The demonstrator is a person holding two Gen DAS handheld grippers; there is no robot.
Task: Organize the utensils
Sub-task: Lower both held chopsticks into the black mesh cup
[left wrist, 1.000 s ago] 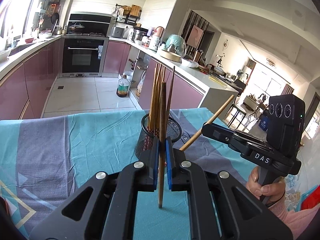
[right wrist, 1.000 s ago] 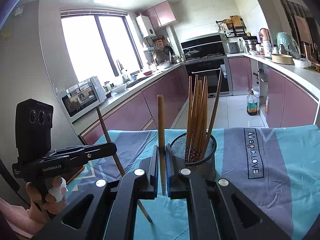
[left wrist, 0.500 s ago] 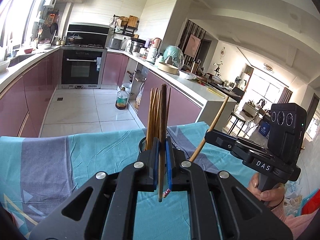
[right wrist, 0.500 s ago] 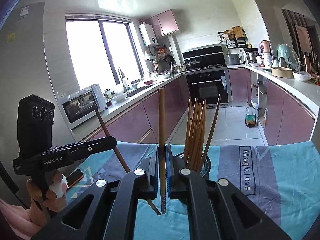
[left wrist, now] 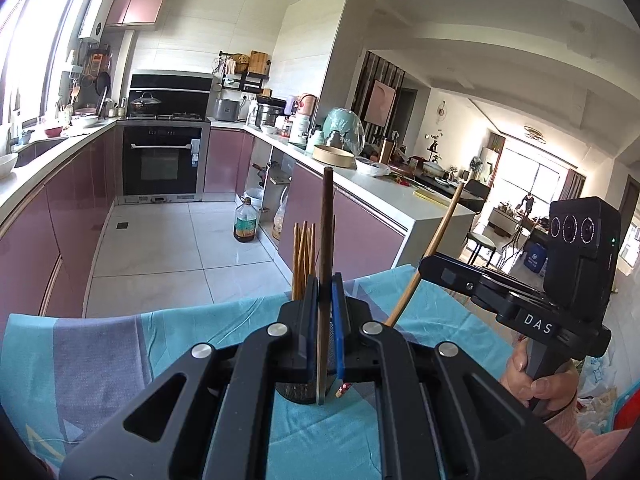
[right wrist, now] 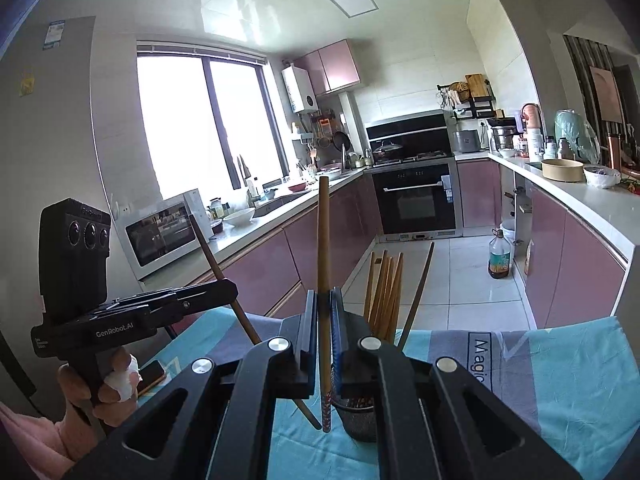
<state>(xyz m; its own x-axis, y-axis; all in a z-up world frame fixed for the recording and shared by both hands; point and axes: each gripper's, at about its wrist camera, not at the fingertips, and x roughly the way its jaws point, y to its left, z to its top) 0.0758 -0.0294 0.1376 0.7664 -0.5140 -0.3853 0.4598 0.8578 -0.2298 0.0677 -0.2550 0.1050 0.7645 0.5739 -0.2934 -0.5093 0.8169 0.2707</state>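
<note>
Both tongs have risen since a second ago: left tongs [left wrist: 325, 332] clenched on a dark chopstick [left wrist: 326, 240], right tongs [right wrist: 325, 336] on a lighter chopstick [right wrist: 323, 248], tips now level with mesh holder [right wrist: 360, 420] at 6 o'clock, insertion likely next.

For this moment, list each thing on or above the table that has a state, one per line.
Left tool: shut on dark chopstick, held upright.
Right tool: shut on light chopstick, held upright, lower tip beside the holder's outer wall.
Mesh holder: upright on the tablecloth, holding a bundle of chopsticks.
Oven: door closed.
</note>
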